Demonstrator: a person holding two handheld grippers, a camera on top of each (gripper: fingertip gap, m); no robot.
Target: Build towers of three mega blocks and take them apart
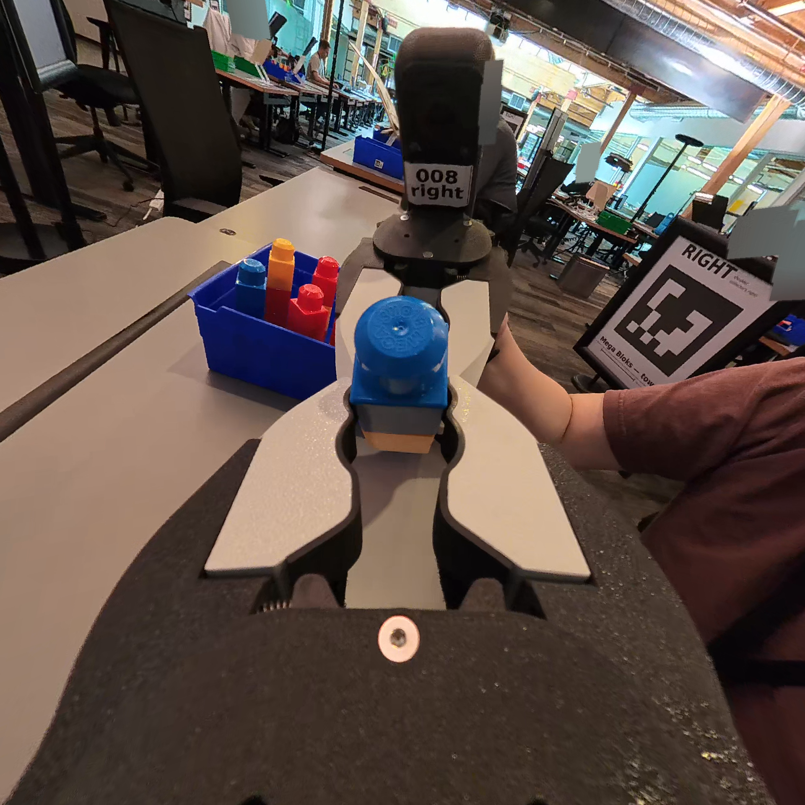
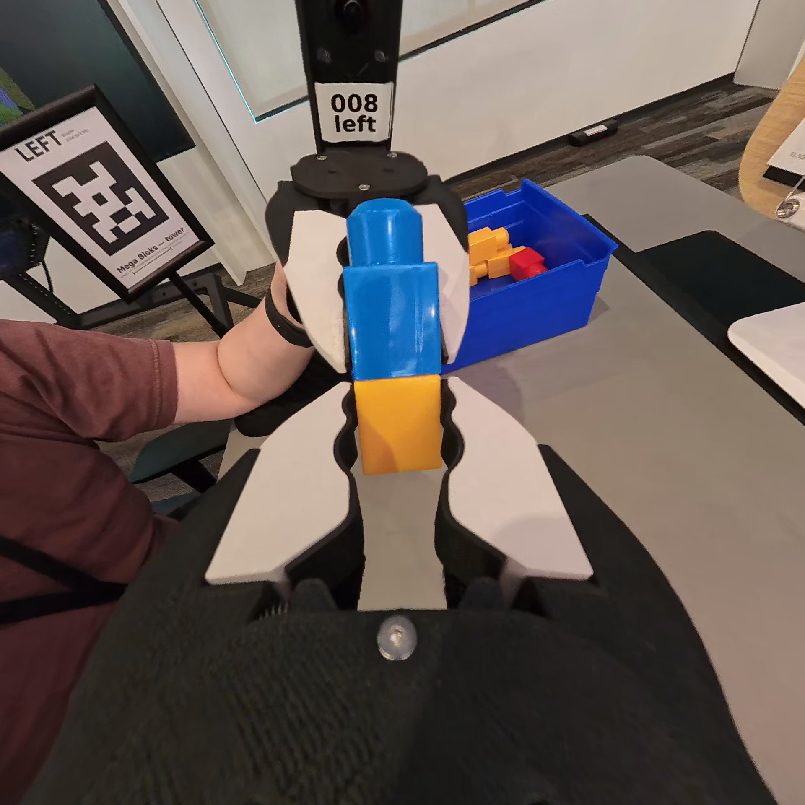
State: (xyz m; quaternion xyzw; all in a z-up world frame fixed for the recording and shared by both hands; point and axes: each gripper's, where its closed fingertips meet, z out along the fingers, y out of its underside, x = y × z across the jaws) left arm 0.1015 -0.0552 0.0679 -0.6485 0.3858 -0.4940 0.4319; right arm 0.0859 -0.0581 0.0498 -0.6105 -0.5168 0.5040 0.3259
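A blue block [image 2: 392,313] and an orange block [image 2: 398,427] are joined end to end and held above the grey table [image 2: 610,435] between my two grippers, which face each other. My right gripper [image 2: 397,418] is shut on the orange block, with both pads against its sides. My left gripper [image 1: 398,409] is shut on the blue block [image 1: 400,348], whose stud points towards the left camera. The orange block [image 1: 398,441] shows just below it. The left gripper also shows in the right wrist view [image 2: 394,348], with its fingers on the blue block.
A blue bin [image 1: 261,353] holds standing stacks of blue, orange and red blocks. A blue bin [image 2: 544,305] holds loose orange and red blocks. Marker signs on stands [image 1: 679,313] [image 2: 96,200] flank the table. A person's arms [image 2: 244,370] hold the grippers. Both grippers' tips are close together, under 4 cm apart.
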